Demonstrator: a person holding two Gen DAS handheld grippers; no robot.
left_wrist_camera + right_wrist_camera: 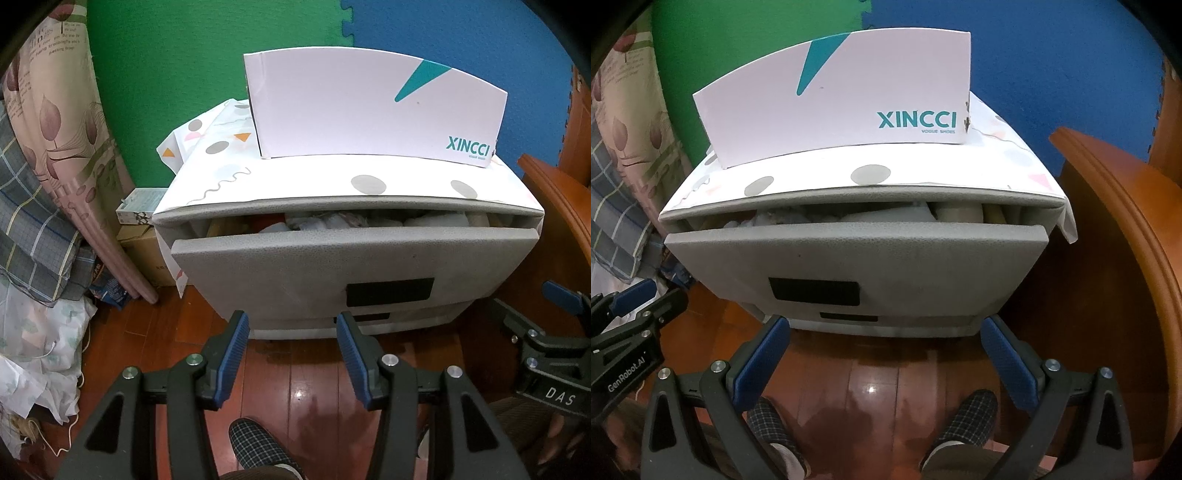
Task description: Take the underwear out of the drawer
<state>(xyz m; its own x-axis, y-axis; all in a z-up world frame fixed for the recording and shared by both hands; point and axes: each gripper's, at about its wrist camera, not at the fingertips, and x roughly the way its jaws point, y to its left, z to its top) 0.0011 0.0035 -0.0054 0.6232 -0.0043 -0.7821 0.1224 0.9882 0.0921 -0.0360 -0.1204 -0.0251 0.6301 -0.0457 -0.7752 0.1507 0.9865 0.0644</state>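
Observation:
A grey plastic drawer unit stands on the wooden floor. Its top drawer is pulled out a little, with a black handle slot in its front. Folded pale clothes show in the gap above the drawer front. My left gripper is open with nothing between its blue pads, held in front of the unit's base. My right gripper is open wider and empty, also short of the unit. Each gripper shows at the edge of the other's view.
A white XINCCI shoe box sits on the unit's spotted cover. Bedding and a pink curtain crowd the left. Cardboard boxes stand beside the unit. A curved wooden furniture edge is close on the right. The person's checked slippers are below.

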